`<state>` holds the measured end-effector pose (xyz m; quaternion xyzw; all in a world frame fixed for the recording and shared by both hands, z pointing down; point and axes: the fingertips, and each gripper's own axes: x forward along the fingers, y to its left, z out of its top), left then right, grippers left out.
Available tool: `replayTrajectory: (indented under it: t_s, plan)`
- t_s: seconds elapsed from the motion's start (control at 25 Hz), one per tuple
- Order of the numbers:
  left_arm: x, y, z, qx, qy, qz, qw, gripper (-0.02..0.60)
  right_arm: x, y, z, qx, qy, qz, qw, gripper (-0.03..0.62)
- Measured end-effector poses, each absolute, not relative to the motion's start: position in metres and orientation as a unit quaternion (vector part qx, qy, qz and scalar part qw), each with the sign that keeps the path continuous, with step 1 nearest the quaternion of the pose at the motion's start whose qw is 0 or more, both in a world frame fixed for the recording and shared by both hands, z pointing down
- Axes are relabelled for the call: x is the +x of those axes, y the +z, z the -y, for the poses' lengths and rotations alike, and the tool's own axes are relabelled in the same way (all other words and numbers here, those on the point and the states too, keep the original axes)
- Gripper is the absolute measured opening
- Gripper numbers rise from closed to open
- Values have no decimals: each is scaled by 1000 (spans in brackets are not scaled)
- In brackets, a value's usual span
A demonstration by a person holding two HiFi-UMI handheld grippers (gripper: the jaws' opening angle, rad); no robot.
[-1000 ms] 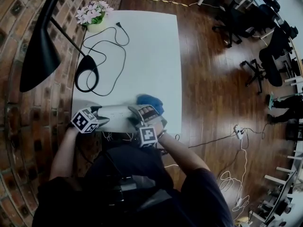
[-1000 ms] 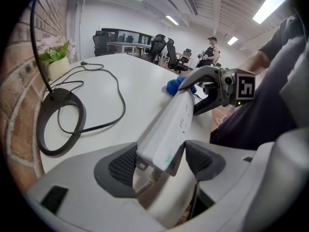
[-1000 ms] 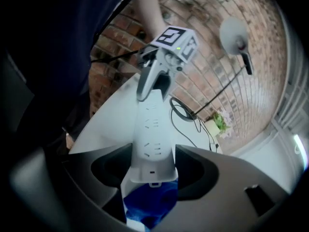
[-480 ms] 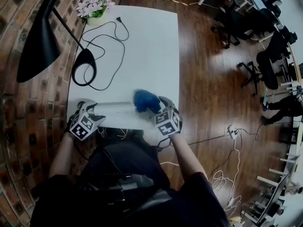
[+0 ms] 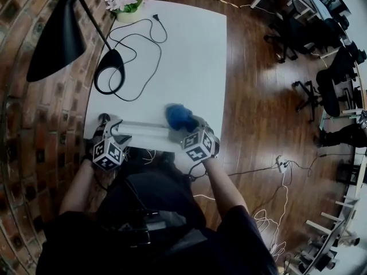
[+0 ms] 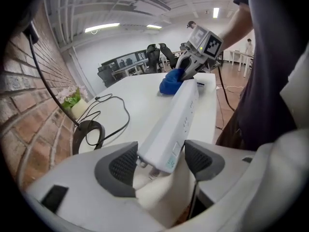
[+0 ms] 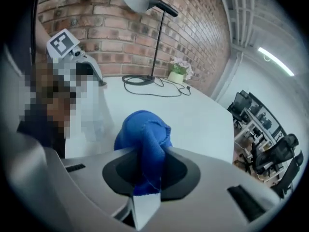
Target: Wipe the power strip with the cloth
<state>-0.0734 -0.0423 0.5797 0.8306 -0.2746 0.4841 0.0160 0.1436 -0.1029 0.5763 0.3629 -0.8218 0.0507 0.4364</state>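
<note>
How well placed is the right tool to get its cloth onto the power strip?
Likely yes: nothing intervenes. The right tool, its jaws just closed on the blue cloth, sits at the power strip's free end; the left tool grips the other end.

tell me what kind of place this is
Probably an open office or lab: rolling office chairs on a wood floor, and a white table against a brick wall.

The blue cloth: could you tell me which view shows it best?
The right gripper view: the blue cloth fills the centre, where the right gripper has just closed on it. Head view shows a small lump by the power strip; left gripper view, a distant one.
</note>
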Motion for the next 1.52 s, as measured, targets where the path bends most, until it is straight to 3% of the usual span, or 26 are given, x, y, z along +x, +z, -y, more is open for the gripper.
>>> replayTrajectory:
  t_s: [0.24,0.48,0.76,1.16,1.52]
  plan:
    - [-76,580,63,821,454,345,23,311,130,486,125,411,23,850,329,67]
    - [-71,581,72,815,462,350,-1,313,101,499,116,343,-31,842,415,69]
    - [-72,585,69,813,478,331,-35,310,64,525,116,293,-24,846,444,69]
    - [-72,578,61,822,478,311,-9,301,58,529,105,263,-73,842,465,54]
    - [-68,517,69,867,321,359,127,290,55,532,96,271,-51,858,434,52]
